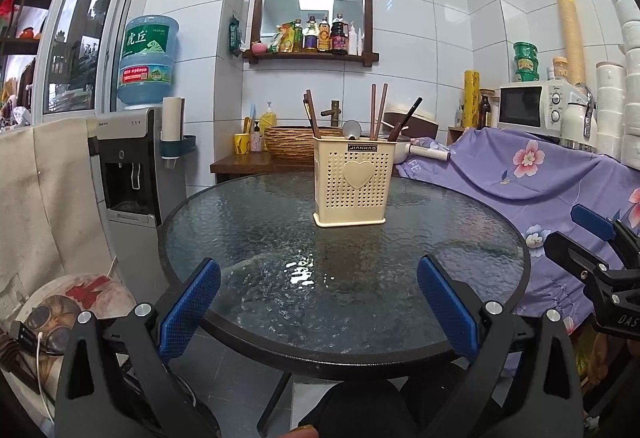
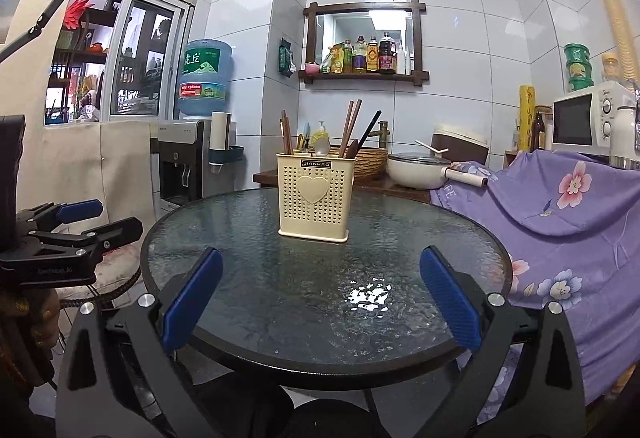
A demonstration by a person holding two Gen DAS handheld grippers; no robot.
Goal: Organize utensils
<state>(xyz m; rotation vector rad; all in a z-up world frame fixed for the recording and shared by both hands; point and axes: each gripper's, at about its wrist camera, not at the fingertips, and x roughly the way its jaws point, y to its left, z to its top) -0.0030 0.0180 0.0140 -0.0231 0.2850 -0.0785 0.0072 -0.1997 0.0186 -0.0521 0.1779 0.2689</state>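
A cream perforated utensil holder (image 1: 352, 182) with a heart on its front stands upright on the round glass table (image 1: 240, 222), towards the far side. It holds brown chopsticks (image 1: 378, 110), a metal spoon (image 1: 351, 129) and a dark utensil (image 1: 406, 120). My left gripper (image 1: 318, 270) is open and empty over the near table edge. My right gripper (image 2: 320, 258) is open and empty too, facing the holder (image 2: 314, 198) from the near edge. The right gripper also shows at the right edge of the left wrist view (image 1: 592, 238), and the left gripper at the left of the right wrist view (image 2: 84, 226).
A water dispenser (image 1: 128, 166) stands left of the table. A purple flowered cloth (image 1: 520, 182) covers furniture on the right, with a microwave (image 1: 532, 106) behind. A wooden counter (image 1: 256, 160) with a woven basin and a white pot (image 2: 416, 166) lies behind the table.
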